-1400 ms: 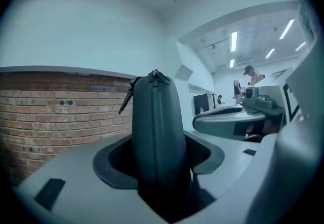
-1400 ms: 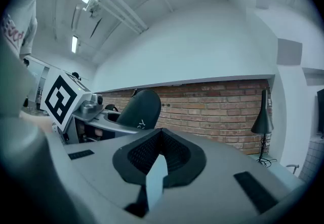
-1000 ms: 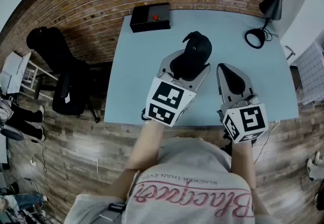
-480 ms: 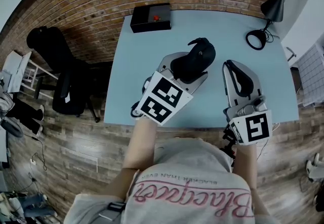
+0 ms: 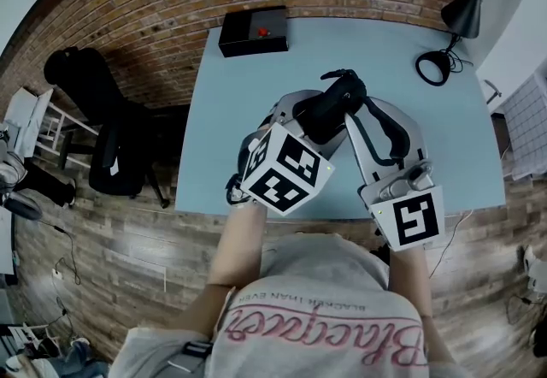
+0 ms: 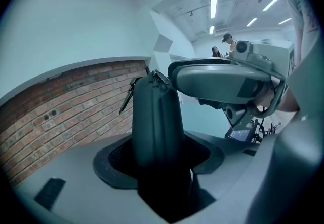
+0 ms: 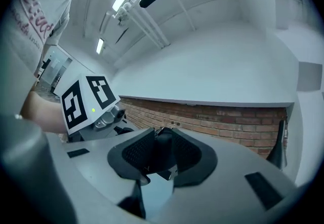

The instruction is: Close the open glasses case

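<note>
The black glasses case [image 5: 336,104] is held up over the pale blue table [image 5: 231,111]. My left gripper [image 5: 314,121] is shut on its lower part; in the left gripper view the case [image 6: 156,126] stands upright and fills the gap between the jaws. My right gripper [image 5: 357,109] comes in from the right at the case's upper end. In the right gripper view that dark end [image 7: 162,144] sits between the mesh pads [image 7: 135,151], which stand close against it. The right gripper [image 6: 223,78] also shows beside the case top in the left gripper view. The case's hinge side is hidden.
A black box with a red button [image 5: 254,30] sits at the table's back left. A black desk lamp [image 5: 461,8] and a coiled cable [image 5: 432,67] stand at the back right. A black office chair [image 5: 94,111] is left of the table.
The right gripper has risen and swung left until its tips reach the case. The left gripper has rolled, tilting the case toward the right. The case stays in the left jaws.
</note>
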